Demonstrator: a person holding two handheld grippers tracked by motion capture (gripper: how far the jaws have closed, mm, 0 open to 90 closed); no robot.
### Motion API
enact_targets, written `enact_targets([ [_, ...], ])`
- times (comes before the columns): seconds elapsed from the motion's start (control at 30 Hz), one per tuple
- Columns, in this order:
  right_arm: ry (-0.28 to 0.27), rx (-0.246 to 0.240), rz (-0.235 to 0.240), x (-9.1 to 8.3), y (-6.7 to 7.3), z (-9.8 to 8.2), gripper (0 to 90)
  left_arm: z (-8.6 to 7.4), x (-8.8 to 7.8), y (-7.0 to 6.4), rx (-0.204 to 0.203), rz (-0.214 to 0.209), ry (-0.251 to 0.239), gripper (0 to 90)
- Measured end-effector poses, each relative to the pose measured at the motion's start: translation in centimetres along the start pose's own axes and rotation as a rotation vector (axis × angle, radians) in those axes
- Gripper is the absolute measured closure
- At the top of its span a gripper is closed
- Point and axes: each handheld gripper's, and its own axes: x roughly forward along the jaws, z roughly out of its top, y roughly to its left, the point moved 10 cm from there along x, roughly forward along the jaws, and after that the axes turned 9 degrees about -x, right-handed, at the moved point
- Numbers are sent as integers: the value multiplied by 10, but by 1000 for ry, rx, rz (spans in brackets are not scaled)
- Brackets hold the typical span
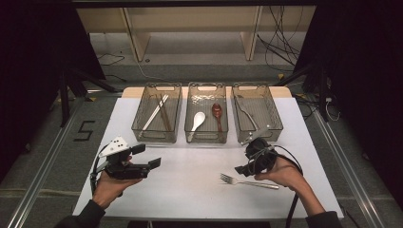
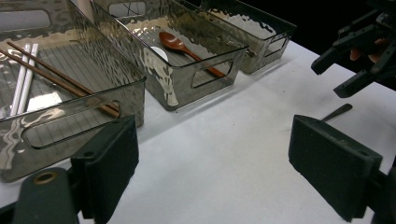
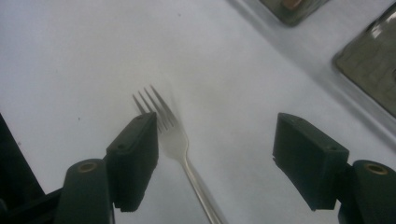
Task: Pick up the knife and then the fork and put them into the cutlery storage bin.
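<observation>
A silver fork (image 1: 247, 182) lies flat on the white table, tines to the left. My right gripper (image 1: 241, 170) hovers just above its tine end, held in a hand. In the right gripper view the fork (image 3: 175, 140) lies between the wide-apart jaws of that gripper (image 3: 219, 144), close to the left one, with neither pad touching it. My left gripper (image 1: 148, 156) rests at the table's front left, open and empty. In the left gripper view its jaws (image 2: 215, 140) stand wide over bare table, with the right gripper (image 2: 359, 56) and the fork's handle tip (image 2: 337, 112) farther off.
Three clear plastic bins stand in a row at the back. The left bin (image 1: 138, 124) holds chopsticks (image 1: 159, 111), the middle bin (image 1: 188, 114) a white spoon (image 1: 197, 121) and a brown spoon (image 1: 217, 114), and the right bin (image 1: 277, 118) a metal utensil (image 1: 246, 113).
</observation>
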Motion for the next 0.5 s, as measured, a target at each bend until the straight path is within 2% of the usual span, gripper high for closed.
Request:
enact_targets([
  [0.17,52,-16,2,4,4,-12,381,0,0,0,1,-1,1,156],
  [0.33,127,-40,10,12,9,-26,442,0,0,0,1,-1,2,156],
  [0.5,167,-54,15,16,10,-34,484,0,0,0,4,-1,3,156],
])
